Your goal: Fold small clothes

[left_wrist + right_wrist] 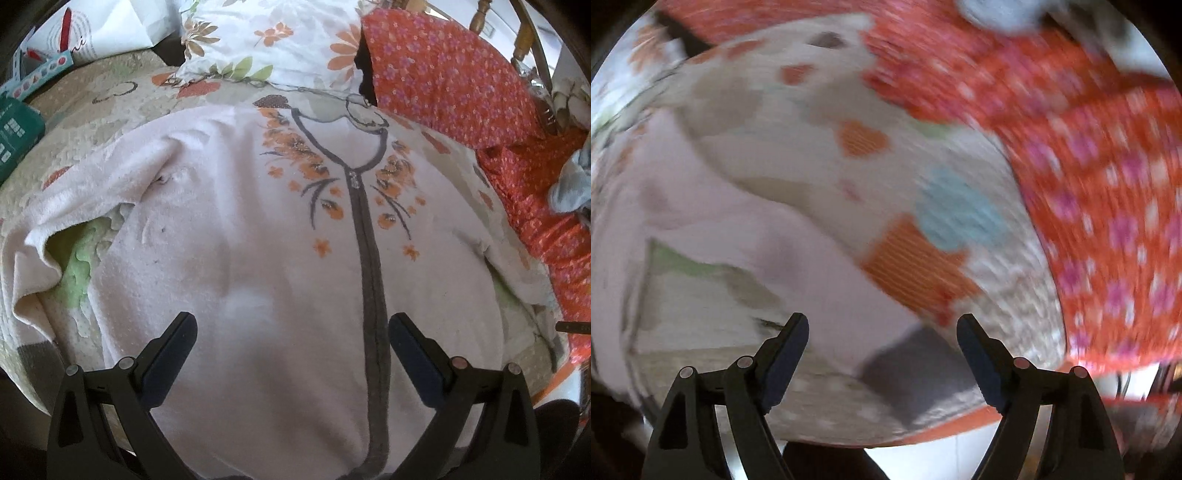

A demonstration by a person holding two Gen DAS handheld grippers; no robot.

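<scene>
A pale pink zip-up top (pixel 240 229) with a grey zipper band and orange flower print lies spread face up on a patterned bedspread (pixel 92 110). Its left sleeve is rumpled. My left gripper (pixel 291 332) is open and empty, hovering over the lower middle of the top, just left of the zipper. In the blurred right wrist view, my right gripper (pixel 882 332) is open and empty above the top's right sleeve (pixel 798 258), whose grey cuff (pixel 912 362) lies between the fingers near the bed's edge.
A floral pillow (pixel 273 37) lies behind the top. An orange flowered cloth (pixel 461 74) (pixel 1108 166) covers the right side, with a grey bundle (pixel 572 181) on it. A green box (pixel 14 136) and a white bag (pixel 103 26) sit at left.
</scene>
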